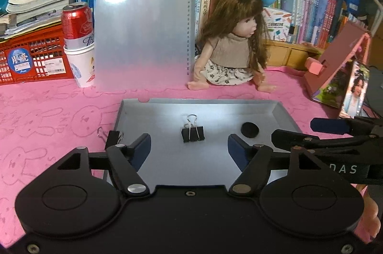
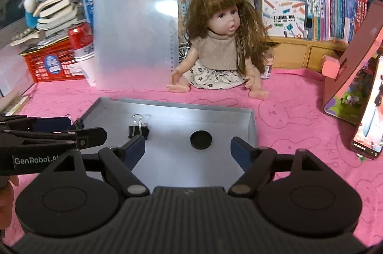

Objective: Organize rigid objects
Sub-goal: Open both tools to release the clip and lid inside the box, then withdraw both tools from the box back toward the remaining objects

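Below, your left tool [image 1: 189, 148] and right tool [image 2: 188, 149] both hang over the grey tray [image 1: 282, 114] with fingers spread apart, gripping nothing. Inside the tray, a black binder clip [image 1: 192, 133] lies left of a black round disc [image 1: 249, 129], the two well apart. A second binder clip [image 1: 112, 136] rests against the tray's left outer wall on the pink surface [image 1: 47, 110]. Legible writing: "GenRobot.AI" on the left tool's strap in your right view, and "DAS" on the right tool's strap in your left view.
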### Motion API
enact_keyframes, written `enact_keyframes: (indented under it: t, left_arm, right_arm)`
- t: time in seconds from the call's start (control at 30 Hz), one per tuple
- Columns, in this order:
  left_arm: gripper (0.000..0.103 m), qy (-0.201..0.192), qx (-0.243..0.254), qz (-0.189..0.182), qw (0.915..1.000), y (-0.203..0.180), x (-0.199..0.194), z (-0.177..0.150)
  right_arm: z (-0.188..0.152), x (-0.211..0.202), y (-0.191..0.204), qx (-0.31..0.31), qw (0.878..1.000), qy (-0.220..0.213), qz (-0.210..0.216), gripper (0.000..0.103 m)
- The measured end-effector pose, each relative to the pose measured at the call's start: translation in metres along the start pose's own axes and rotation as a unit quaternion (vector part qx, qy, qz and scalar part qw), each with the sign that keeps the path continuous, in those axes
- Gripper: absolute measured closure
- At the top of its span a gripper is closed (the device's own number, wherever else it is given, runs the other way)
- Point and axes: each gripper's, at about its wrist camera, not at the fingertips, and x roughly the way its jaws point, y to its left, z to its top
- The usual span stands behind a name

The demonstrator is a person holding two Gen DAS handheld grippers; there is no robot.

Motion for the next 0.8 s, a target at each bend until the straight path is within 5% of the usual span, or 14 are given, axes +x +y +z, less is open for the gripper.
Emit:
enact_keyframes:
  t: [0.43, 0.8]
  left_arm:
    - [0.027, -0.025, 0.008, -0.032, 0.9991, -0.001, -0.071, -0.048]
    - [0.024, -0.024, 0.035, -0.023, 0.9988, -0.001, -0.100, -0.101]
  right_arm:
    - [-0.037, -0.064, 0.016, -0.042, 0.998, -0.020, 0.031, 0.013]
    - [-0.081, -0.093, 0.013, -0.070, 0.996, -0.039, 0.026, 0.011]
